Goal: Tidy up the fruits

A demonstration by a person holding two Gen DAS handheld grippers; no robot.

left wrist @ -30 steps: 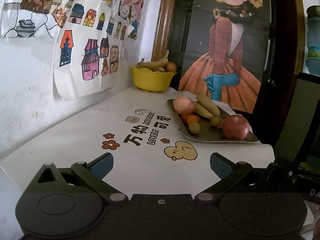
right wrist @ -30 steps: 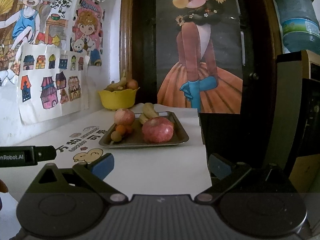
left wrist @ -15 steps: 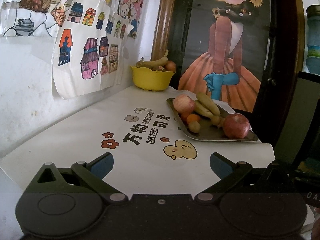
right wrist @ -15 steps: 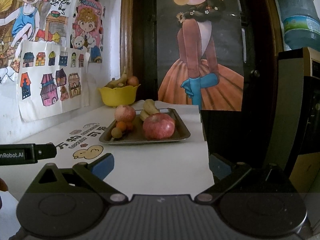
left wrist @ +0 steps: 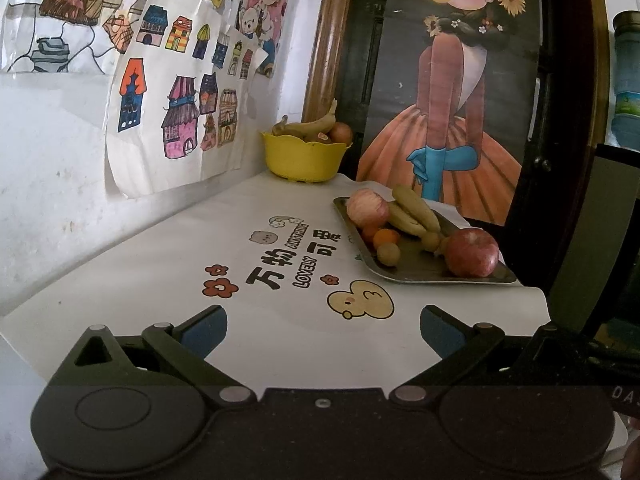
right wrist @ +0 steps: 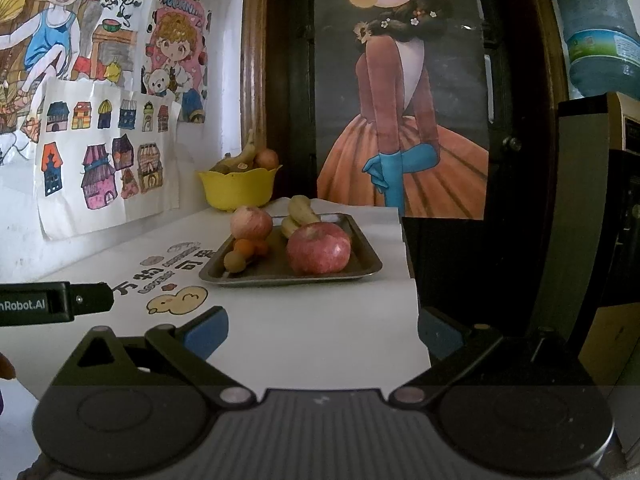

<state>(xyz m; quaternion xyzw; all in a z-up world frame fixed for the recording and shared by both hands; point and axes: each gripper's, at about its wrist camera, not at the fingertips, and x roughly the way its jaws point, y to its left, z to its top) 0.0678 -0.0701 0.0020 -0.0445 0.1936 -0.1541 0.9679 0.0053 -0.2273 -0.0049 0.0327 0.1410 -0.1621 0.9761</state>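
Fruit sits heaped on the metal tray [right wrist: 362, 270] at the table's right edge: a big red apple [right wrist: 319, 249] nearest me, a paler apple [right wrist: 251, 222] behind, bananas [right wrist: 301, 211], small oranges [right wrist: 245, 247] and a brownish round fruit [right wrist: 234, 261]. My left gripper [left wrist: 323, 326] and right gripper [right wrist: 322, 327] both hang spread wide and empty, well short of the tray. I judge the red apple firm, fairly heavy and smooth, so I would close across its widest part. The bananas look soft and would bruise; the little fruits may roll. At the far wall a yellow bowl [right wrist: 237, 189] already holds fruit. The printed tablecloth [left wrist: 180, 264] lies bare between us; only the tray's rim and the crowding fruit hamper a clean grip.
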